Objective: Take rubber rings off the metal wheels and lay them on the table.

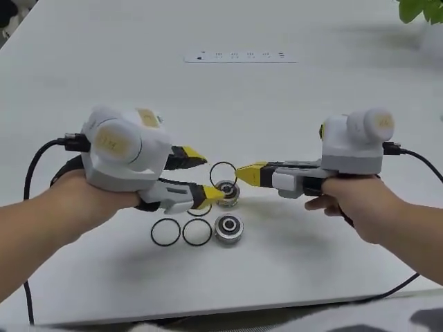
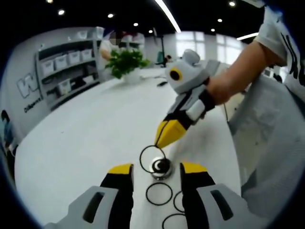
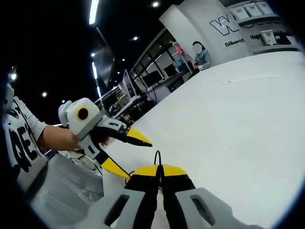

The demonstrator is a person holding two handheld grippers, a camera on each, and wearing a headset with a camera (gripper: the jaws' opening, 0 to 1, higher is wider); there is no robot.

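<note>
Between the two grippers' tips, a rubber ring [image 1: 223, 162] stands on edge, pinched at its right side by the right gripper [image 1: 248, 173], whose jaws are clenched on it. In the right gripper view a thin black loop pokes out past the closed yellow tips. From those tips the loop reaches toward the left gripper [image 1: 202, 176], and its lower arc meets the top of a metal wheel [image 1: 227, 193] directly beneath. Whether it is free of the wheel or touching it, I cannot tell.

That wheel sits on the table [image 1: 311, 104] within the reach of the left gripper. This gripper's jaws are spread and grasp nothing. In its own view they stand either side of the wheel, and in the head view the nearer tip is just beside the wheel's left edge.

Nearer the person, two loose rings [image 1: 181, 232] lie flat side by side, with a second wheel [image 1: 228, 228] just to their right. A white power strip [image 1: 241, 56] lies well apart at the far side.

As I judge it, the laying spot lies toward the person and to the left of the held ring. The right gripper would have to carry the ring across the wheel and tip it flat.
</note>
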